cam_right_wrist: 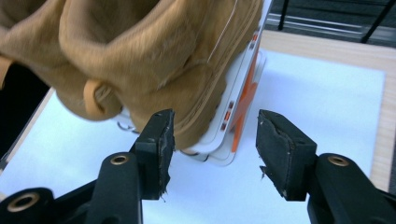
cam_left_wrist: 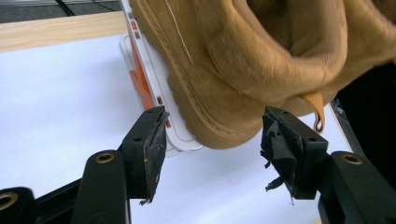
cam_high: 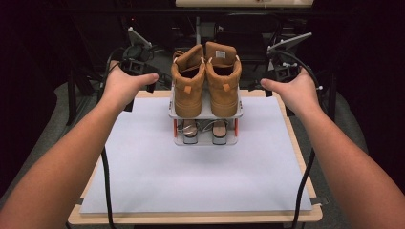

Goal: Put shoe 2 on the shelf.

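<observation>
1. At the far middle of the table (cam_high: 296,143), on the white sheet (cam_high: 191,176), a small two-level shoe rack (cam_high: 206,114) is standing with a pair of tan boots (cam_high: 206,83) on its top shelf and a second, smaller pair of shoes (cam_high: 205,131) on the shelf below.
2. You are holding the left gripper (cam_left_wrist: 212,135) at the rack's left side, and its jaws are standing open with nothing pressed between the pads; through the gap the heel of the left boot (cam_left_wrist: 243,70) and the corner of the rack's top shelf are showing just beyond the tips.
3. You are holding the right gripper (cam_right_wrist: 215,140) at the rack's right side, and it too is standing open and gripping nothing; its view is showing the right boot (cam_right_wrist: 154,60) and the white and orange edge of the rack just ahead of the jaws.
4. In the high view your left hand (cam_high: 125,86) and right hand (cam_high: 293,90) are flanking the rack, close to it but apart from it.
5. Judging from this, you are only approaching: nothing is being gripped or lifted yet, and both boots are sitting upright, side by side.
6. What is left seems to be nearly everything: closing on the rack or the boots, then moving them.
</observation>
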The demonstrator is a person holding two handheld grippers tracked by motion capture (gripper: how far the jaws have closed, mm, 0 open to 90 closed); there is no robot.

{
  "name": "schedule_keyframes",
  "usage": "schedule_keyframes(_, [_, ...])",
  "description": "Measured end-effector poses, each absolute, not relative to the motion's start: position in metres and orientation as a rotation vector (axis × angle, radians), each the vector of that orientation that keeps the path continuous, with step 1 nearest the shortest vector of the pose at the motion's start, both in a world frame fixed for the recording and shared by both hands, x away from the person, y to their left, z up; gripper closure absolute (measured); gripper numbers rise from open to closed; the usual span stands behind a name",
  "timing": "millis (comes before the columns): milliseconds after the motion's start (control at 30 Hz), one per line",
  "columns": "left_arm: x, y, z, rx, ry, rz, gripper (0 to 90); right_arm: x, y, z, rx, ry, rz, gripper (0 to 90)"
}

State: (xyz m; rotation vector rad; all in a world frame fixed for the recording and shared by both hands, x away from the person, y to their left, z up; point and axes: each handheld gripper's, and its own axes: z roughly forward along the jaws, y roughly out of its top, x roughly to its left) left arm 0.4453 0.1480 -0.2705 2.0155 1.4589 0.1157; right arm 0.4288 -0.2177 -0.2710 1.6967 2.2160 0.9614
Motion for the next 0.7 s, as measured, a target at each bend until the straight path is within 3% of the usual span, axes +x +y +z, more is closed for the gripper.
schedule_keyframes(700, [0.415, 0.163, -0.342, 2.029, 1.443, 0.098, 40.3, 0.398, -0.208, -0.336, 1.637, 2.265, 0.972, 47.4])
